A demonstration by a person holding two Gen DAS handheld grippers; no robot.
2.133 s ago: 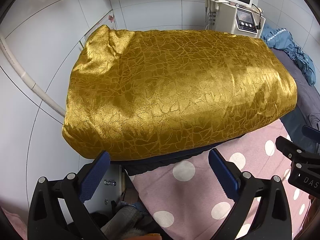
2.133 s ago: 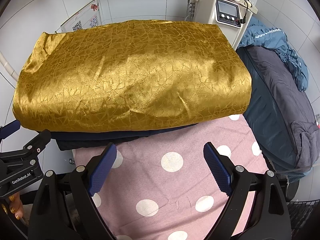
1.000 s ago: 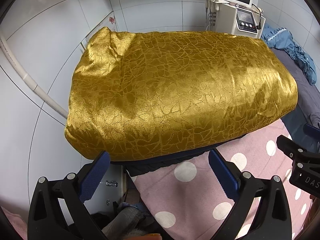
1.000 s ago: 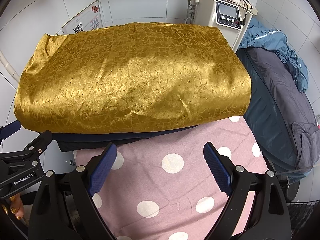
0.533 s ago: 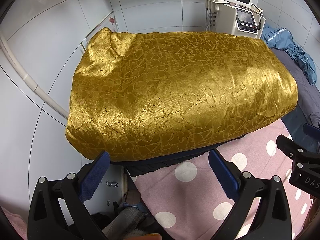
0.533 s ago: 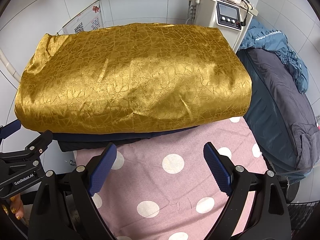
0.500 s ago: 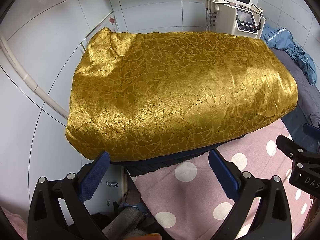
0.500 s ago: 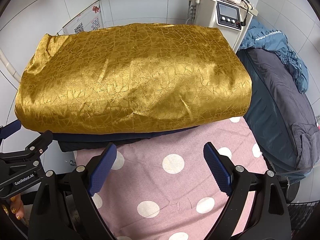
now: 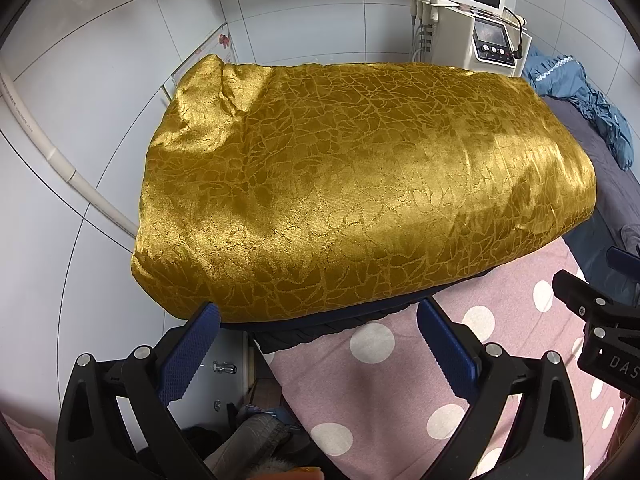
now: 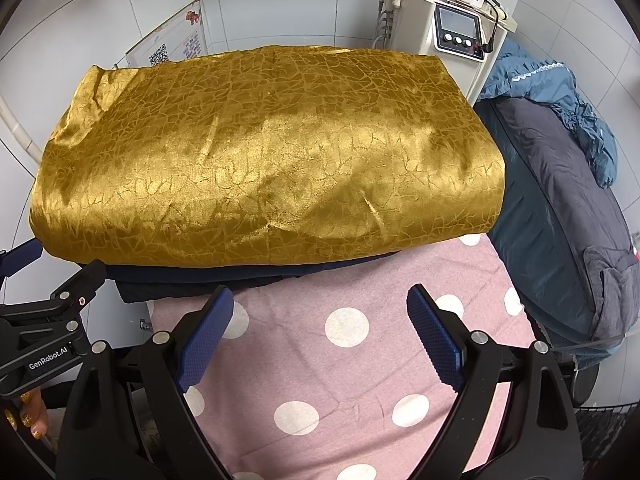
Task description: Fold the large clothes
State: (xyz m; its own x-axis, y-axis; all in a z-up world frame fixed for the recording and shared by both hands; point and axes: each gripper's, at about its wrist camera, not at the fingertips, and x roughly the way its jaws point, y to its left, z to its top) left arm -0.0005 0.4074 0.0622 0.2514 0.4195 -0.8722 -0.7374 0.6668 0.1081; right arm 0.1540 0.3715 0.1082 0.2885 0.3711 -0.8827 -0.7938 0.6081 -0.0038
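We take the folded gold garment (image 9: pixel 360 184) as our landmark: it lies as a broad, glossy slab with a crackle pattern, resting on top of a dark navy layer (image 10: pixel 224 274) whose edge shows just beneath its near side. Both sit on a surface covered by a pink sheet with white dots (image 10: pixel 352 364), which spreads out on the near side of the gold garment. Our left tool (image 9: pixel 316 346) hovers near the garment's near left corner with its blue-padded fingers (image 9: pixel 188 354) spread wide apart and nothing between them; the tip of the left pad sits at the gold edge in the left wrist view, though we cannot tell whether it actually touches the fabric. Our right tool (image 10: pixel 320 340) is held over the pink sheet on the near side of the garment, its fingers (image 10: pixel 434 344) likewise wide apart and gripping nothing, clear of the gold cloth. In the right wrist view the left tool's black body appears at the garment's near left corner, and in the left wrist view the right tool's body shows off the garment's near right side. Beyond the far right corner of the garment stands a white machine with a screen (image 10: pixel 452 4). To the right of the garment lie a heap of dark grey bedding (image 10: pixel 560 200) and a blue ruffled cloth (image 10: pixel 560 88). White tiled walls rise behind and to the left of the garment.
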